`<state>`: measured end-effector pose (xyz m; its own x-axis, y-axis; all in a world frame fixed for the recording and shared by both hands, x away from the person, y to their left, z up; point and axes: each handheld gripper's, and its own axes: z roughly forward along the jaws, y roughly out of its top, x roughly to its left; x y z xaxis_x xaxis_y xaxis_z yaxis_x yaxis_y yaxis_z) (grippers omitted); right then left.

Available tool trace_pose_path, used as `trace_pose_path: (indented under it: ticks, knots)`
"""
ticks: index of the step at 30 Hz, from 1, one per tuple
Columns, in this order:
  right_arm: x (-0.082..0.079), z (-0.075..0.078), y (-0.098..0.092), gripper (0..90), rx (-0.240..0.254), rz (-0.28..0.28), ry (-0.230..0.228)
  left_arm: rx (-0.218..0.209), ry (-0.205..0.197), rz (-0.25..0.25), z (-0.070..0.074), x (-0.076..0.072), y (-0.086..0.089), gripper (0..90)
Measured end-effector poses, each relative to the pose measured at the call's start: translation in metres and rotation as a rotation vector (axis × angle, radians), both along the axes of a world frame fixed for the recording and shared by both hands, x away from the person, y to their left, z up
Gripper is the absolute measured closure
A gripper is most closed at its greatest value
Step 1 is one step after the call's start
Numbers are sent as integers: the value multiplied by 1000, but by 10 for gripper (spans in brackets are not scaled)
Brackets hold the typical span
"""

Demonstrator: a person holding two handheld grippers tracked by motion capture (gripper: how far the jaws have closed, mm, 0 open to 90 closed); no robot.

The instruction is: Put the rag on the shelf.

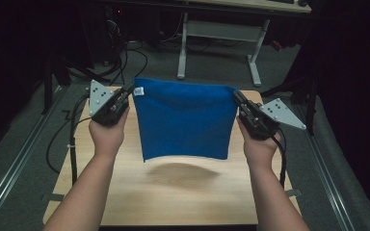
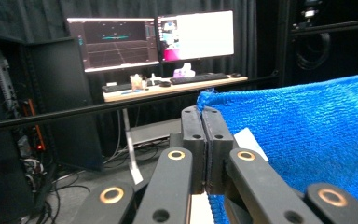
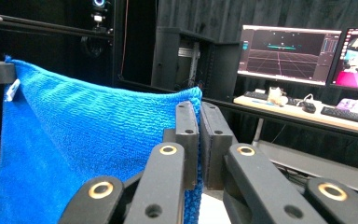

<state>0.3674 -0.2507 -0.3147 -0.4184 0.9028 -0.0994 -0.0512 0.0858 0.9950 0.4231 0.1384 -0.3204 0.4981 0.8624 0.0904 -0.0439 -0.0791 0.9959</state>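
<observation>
Blue towel (image 1: 183, 120), one, aloft between left gripper (image 1: 127, 91) and right gripper (image 1: 239, 102).

Towel (image 2: 307, 135) corners: hidden between shut jaws in both gripper views.
White tag (image 1: 139, 91): print too small to read.
Monitors (image 3: 289, 53): on-screen content blurred.

A towel (image 1: 183, 120) hangs above the desk (image 1: 173, 197), stretched between the left claw (image 1: 127, 91) at its left corner and the right claw (image 1: 237, 98) at its right corner.
</observation>
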Motion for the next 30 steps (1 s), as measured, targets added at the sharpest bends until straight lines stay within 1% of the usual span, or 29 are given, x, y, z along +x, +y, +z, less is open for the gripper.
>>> trace_pose_path:
  ticks: [1, 2, 3, 4, 5, 6, 7, 8, 9, 10, 11, 13, 14, 15, 16, 17, 18, 19, 20, 21, 22, 23, 25, 26, 27, 28, 29, 30]
  knots:
    - [0, 0, 0, 876, 0, 0, 0, 0, 0, 0, 0, 0, 0, 897]
    - [7, 3, 2, 876, -4, -4, 2, 5, -3, 11, 3, 6, 0, 897]
    - [7, 3, 2, 876, -4, -4, 2, 5, -3, 11, 3, 6, 0, 897]
    - [14, 5, 2, 876, -3, -9, 7, 24, -4, 23, 6, 14, -1, 897]
    - [14, 5, 2, 876, -3, -9, 7, 24, -4, 23, 6, 14, -1, 897]
    - [22, 6, 2, 876, 1, -15, 13, 32, -5, 28, 7, 18, -2, 897]
    - [22, 6, 2, 876, 1, -15, 13, 42, -6, 36, 8, 22, -3, 897]
    - [31, 7, 3, 876, -8, -23, 24, 54, -5, 44, 9, 26, -4, 897]
    - [31, 7, 3, 876, -8, -23, 24, 55, -4, 46, 10, 29, -4, 897]
    - [40, 8, 3, 876, -11, -30, 31, 57, 0, 59, 12, 37, -6, 897]
    - [40, 8, 3, 876, -11, -30, 31, 57, 0, 59, 12, 37, -6, 897]
    - [47, 9, 5, 876, -12, -40, 37, 51, 12, 64, 13, 44, -7, 897]
    - [56, 10, 6, 876, -17, -48, 45, 52, 15, 71, 14, 48, -7, 896]
    - [56, 10, 6, 876, -17, -48, 45, 52, 12, 72, 14, 51, -7, 896]
    - [64, 11, 6, 876, -20, -51, 55, 83, 12, 90, 15, 56, -9, 896]
    - [67, 11, 7, 876, -20, -52, 55, 83, 12, 90, 15, 56, -9, 896]
    - [72, 11, 8, 876, -33, -59, 53, 96, 15, 98, 15, 59, -10, 896]
    - [72, 11, 8, 876, -33, -59, 53, 102, 19, 102, 15, 62, -10, 896]
    - [81, 11, 8, 876, -48, -67, 71, 104, 21, 107, 15, 67, -11, 896]
    - [81, 11, 8, 876, -48, -67, 71, 104, 21, 107, 15, 67, -11, 896]
    - [89, 11, 8, 875, -68, -81, 72, 108, 25, 111, 15, 70, -12, 896]
    - [89, 11, 8, 875, -68, -81, 72, 111, 27, 113, 14, 72, -13, 896]
    - [97, 11, 9, 876, -69, -92, 81, 112, 36, 120, 12, 78, -15, 896]
    - [100, 11, 9, 875, -80, -98, 85, 113, 43, 123, 11, 81, -16, 896]
    - [104, 10, 10, 876, -86, -103, 92, 118, 51, 125, 9, 84, -16, 895]
    - [112, 8, 10, 876, -92, -105, 112, 126, 70, 124, 4, 89, -17, 896]
    - [112, 8, 10, 876, -92, -105, 112, 126, 70, 124, 4, 89, -17, 896]
    - [115, 6, 9, 875, -82, -101, 125, 134, 89, 124, -1, 94, -17, 896]
